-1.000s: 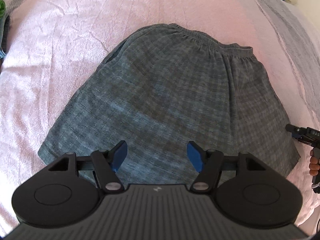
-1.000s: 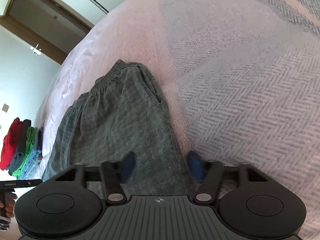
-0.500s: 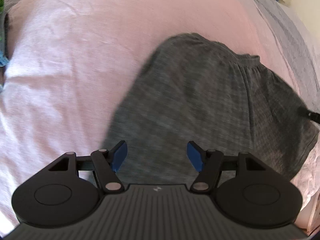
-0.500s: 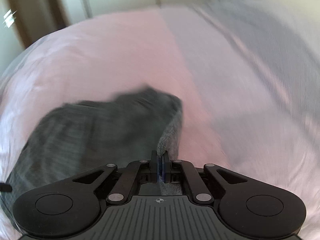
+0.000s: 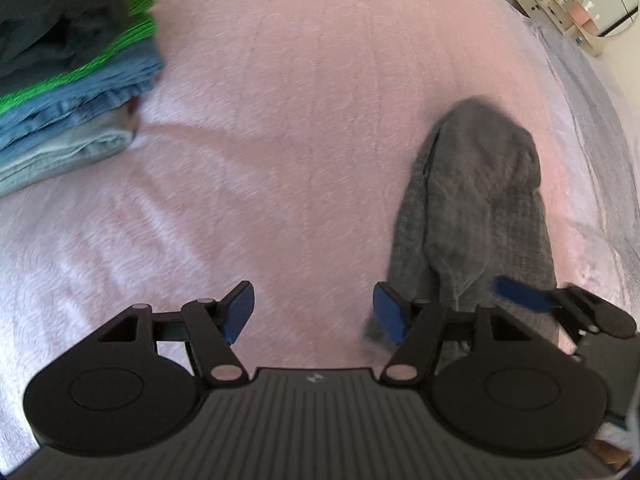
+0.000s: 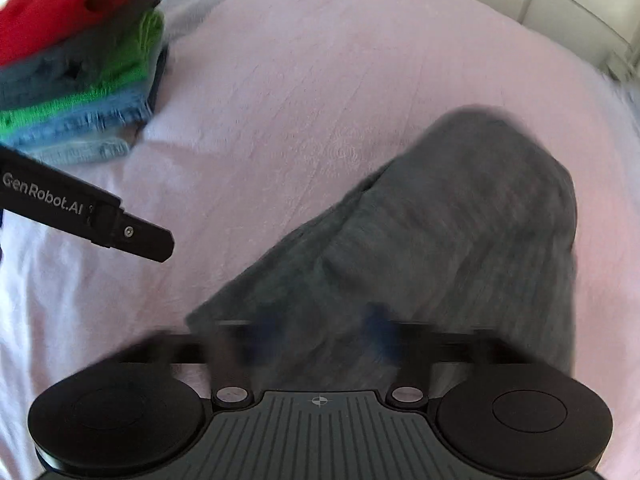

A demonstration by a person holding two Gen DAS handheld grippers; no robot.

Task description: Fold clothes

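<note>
The grey garment (image 5: 480, 208) is seen doubled over on itself on the pink bedspread (image 5: 300, 120), lying at approx 2 o'clock in the left wrist view, a long narrow shape running away from the camera. The left gripper (image 5: 316, 312) is held spread wide, nothing between its 2 blue pads (image 5: 240, 310); only bedspread shows in the gap, w/ the garment's near edge just beside the right-hand pad. In the right wrist view the garment (image 6: 440, 232) fills the 1 to 5 o'clock area, smeared by motion. The right gripper (image 6: 316, 336) is blurred too, but its pads are seen apart, over the garment's near end. The left gripper's body (image 6: 80, 208) is visible at 9 o'clock. A stack of folded clothes (image 6: 76, 64), red on top, then dark grey, green & blues, sits at 10 o'clock on the bedspread (image 6: 280, 80), well apart from the garment.
</note>
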